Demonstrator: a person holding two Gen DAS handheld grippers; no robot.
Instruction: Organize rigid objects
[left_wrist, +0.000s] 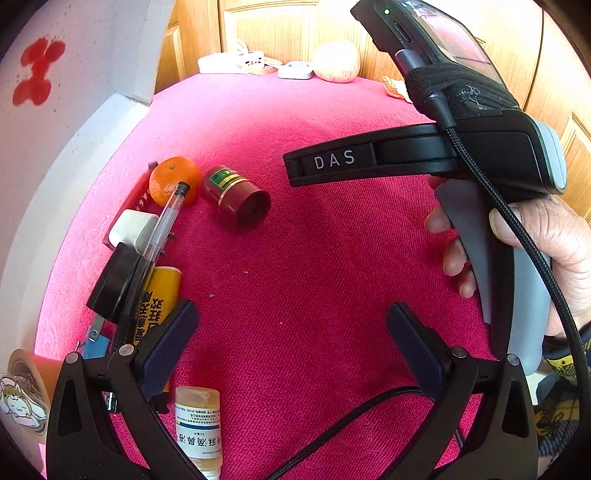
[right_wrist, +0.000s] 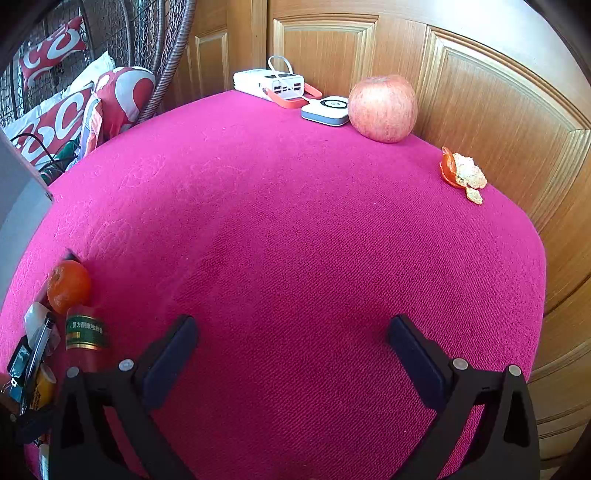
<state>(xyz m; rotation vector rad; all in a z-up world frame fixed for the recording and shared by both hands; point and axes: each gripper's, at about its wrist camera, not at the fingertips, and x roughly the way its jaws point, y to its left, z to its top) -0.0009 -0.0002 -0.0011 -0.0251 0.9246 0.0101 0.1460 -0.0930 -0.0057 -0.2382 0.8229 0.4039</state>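
Found the task's clutter bunched at the left edge of the bright pink woven cloth (left_wrist: 314, 258): a dark red cylindrical jar with a green label (left_wrist: 236, 195) lying on its side, just beside a round orange mandarin (left_wrist: 171, 179), with a clear plastic pen (left_wrist: 166, 221) slanting across a white rectangular block (left_wrist: 131, 229) and a yellow printed tube (left_wrist: 159, 295) close behind. Placed the jar ahead and to the left of the left gripper (left_wrist: 291, 308), long axis running diagonally, round end facing toward the near right. Noted a small pale bottle with a white label (left_wrist: 197, 421) flat on the cloth near the base of that gripper's left finger, lengthwise with the fingers. Judged the left gripper the nearer tool for the jar; from the right wrist view, saw the same jar (right_wrist: 85, 339) and mandarin (right_wrist: 68, 284) far off to the left of the right gripper (right_wrist: 291, 321). Saw both grippers spread wide, gripping nothing, with only bare cloth between the pads. Caught a hand (left_wrist: 535, 251) wrapped round the right gripper's handle, well apart from the pile. Would probably call for a swing leftward and a turn to close across the jar's round body.
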